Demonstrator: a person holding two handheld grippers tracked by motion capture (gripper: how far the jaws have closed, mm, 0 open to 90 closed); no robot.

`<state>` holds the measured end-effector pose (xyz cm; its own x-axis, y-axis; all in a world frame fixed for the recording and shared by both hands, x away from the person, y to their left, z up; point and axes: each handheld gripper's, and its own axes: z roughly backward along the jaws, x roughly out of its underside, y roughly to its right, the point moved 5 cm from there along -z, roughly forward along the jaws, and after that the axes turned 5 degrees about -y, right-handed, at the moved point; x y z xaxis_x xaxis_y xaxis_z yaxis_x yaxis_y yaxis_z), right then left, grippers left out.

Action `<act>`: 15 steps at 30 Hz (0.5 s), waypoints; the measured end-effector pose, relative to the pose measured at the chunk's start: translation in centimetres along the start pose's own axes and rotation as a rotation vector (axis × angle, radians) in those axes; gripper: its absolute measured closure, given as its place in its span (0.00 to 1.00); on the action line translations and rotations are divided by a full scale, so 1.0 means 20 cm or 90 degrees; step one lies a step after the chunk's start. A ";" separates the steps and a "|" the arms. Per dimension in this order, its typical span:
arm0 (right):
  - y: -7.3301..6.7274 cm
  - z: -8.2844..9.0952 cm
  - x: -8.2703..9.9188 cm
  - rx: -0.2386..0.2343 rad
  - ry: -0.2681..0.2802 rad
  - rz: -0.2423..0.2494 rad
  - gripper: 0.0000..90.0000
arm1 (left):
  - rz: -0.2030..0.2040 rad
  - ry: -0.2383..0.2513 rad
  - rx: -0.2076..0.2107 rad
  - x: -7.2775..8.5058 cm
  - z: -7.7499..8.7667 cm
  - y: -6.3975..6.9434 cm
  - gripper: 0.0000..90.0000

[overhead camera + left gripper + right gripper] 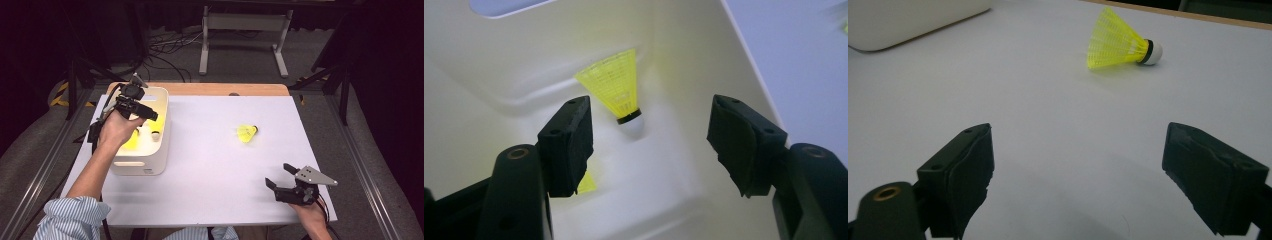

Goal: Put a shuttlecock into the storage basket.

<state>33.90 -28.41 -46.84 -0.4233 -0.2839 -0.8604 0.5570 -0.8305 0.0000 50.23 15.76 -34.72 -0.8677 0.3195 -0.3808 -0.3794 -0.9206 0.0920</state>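
A white plastic bin (160, 131) stands at the table's left. Over it hangs my left gripper (146, 114), open and holding nothing. In the left gripper view its jaws (649, 145) point down into the bin (724, 65), where a yellow shuttlecock (616, 90) with a white cork lies on the floor; part of another yellow skirt (585, 184) peeks from behind the left jaw. A second yellow shuttlecock (247, 133) lies on its side on the white table top (215, 170), right of centre. My right gripper (280, 176) rests open near the front right, aimed at that shuttlecock (1120, 42), well short of it.
The bin's corner (908, 20) shows at the top left of the right gripper view. Beyond the table's wooden far edge (225, 89) stand a white metal frame (245, 30) and loose cables (165, 50) on the floor.
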 end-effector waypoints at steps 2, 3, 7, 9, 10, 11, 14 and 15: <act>0.00 0.00 0.00 0.000 0.000 0.000 0.15 | -0.004 0.002 0.002 0.00 0.00 0.01 0.39; 0.00 0.00 0.00 0.000 0.001 0.001 0.15 | -0.005 0.003 0.005 -0.01 0.01 0.02 0.39; 0.00 0.00 0.00 0.000 0.000 0.000 0.15 | -0.012 0.011 0.009 -0.02 0.02 0.05 0.39; 0.00 0.00 0.00 -0.001 0.000 -0.001 0.15 | -0.015 0.013 0.010 -0.02 0.03 0.06 0.39; 0.00 0.00 0.00 -0.001 -0.001 0.000 0.15 | -0.018 0.014 0.010 -0.03 0.03 0.07 0.39; 0.00 0.00 0.00 -0.002 -0.001 -0.001 0.15 | -0.020 0.013 0.011 -0.03 0.03 0.07 0.39; 0.00 0.00 0.00 -0.003 -0.001 0.000 0.15 | -0.025 0.014 0.009 -0.03 0.02 0.09 0.38; 0.00 0.00 0.00 -0.004 -0.001 -0.001 0.15 | -0.025 0.014 0.009 -0.03 0.02 0.10 0.38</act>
<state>33.91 -28.40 -46.87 -0.4260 -0.2831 -0.8593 0.5602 -0.8283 -0.0048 49.93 13.90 -33.91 -0.8450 0.3502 -0.4042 -0.4177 -0.9041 0.0898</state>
